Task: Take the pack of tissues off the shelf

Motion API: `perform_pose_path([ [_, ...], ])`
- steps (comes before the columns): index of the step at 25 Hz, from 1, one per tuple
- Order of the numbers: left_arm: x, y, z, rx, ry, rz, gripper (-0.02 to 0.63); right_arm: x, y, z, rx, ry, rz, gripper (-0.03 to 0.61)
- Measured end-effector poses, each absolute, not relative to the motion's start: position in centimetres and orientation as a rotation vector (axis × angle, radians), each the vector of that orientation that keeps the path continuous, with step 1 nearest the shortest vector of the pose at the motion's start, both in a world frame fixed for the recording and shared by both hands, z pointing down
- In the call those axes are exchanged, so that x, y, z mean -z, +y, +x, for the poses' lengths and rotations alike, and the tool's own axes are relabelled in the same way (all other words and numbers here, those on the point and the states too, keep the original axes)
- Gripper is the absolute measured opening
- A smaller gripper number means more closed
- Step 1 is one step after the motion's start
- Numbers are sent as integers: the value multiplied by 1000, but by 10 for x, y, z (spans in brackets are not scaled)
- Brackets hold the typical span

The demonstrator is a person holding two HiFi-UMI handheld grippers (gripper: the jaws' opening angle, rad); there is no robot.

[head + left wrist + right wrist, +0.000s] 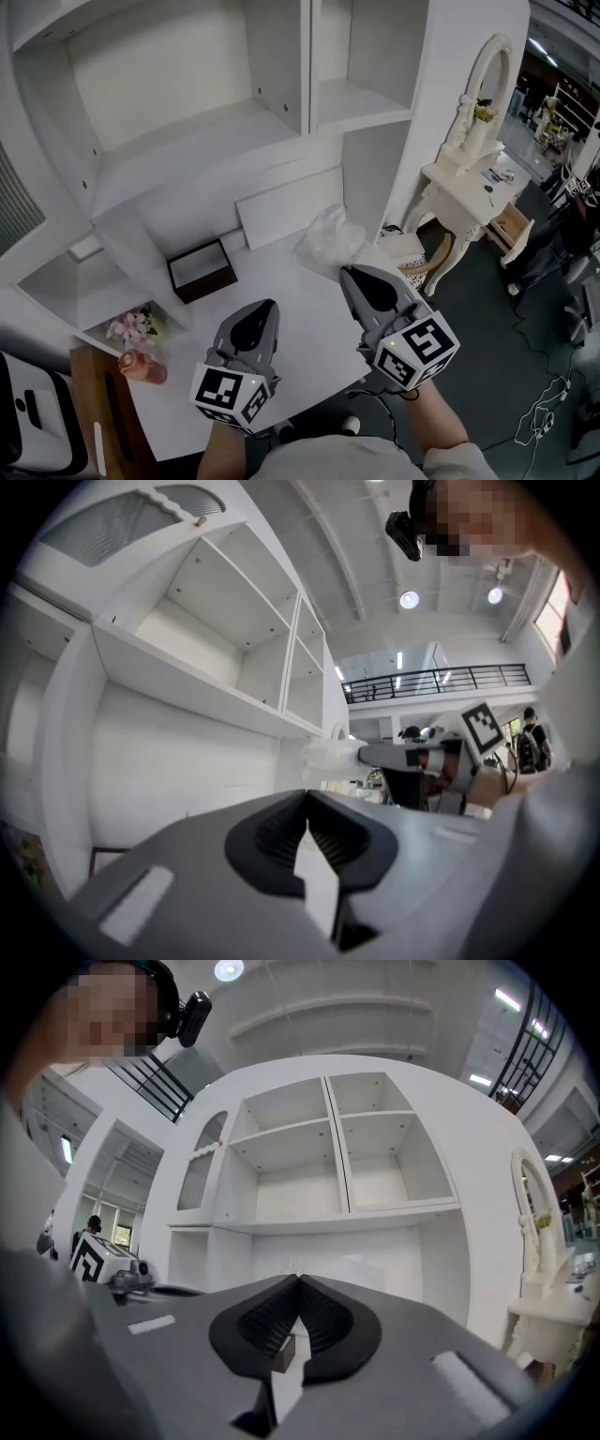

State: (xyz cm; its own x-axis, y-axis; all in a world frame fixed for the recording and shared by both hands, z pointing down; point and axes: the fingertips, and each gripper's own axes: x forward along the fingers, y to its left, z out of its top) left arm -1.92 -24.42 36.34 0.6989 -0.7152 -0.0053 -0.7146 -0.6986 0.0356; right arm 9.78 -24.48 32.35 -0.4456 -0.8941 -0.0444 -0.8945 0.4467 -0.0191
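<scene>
The pack of tissues (328,239), white in a crinkly clear wrapper, hangs just above the white desk (291,309), clear of the empty shelves (197,131). My right gripper (346,271) is shut, its tips pinching the pack's near corner. The left gripper view shows the pack (328,754) sticking out from the right gripper (367,755). In the right gripper view the jaws (298,1279) meet, and the pack (342,1265) shows just over them. My left gripper (267,305) hovers over the desk's near part, shut and empty, as its own view (307,794) also shows.
A dark brown box (201,269) sits on the desk to the left. A white board (286,206) leans at the back. Pink flowers (134,327) and a pink pot (142,367) stand at the lower left. A white dressing table with mirror (473,173) stands to the right.
</scene>
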Motion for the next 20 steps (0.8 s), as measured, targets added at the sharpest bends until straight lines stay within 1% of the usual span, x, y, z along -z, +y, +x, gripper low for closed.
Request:
perform_pose_path([
  [6, -370, -244, -19, 6, -1211, 2859, 2, -363, -235, 95, 111, 2618, -1609, 0],
  [20, -366, -246, -25, 16, -1245, 2852, 3, -364, -236, 82, 93, 2676, -1573, 2],
])
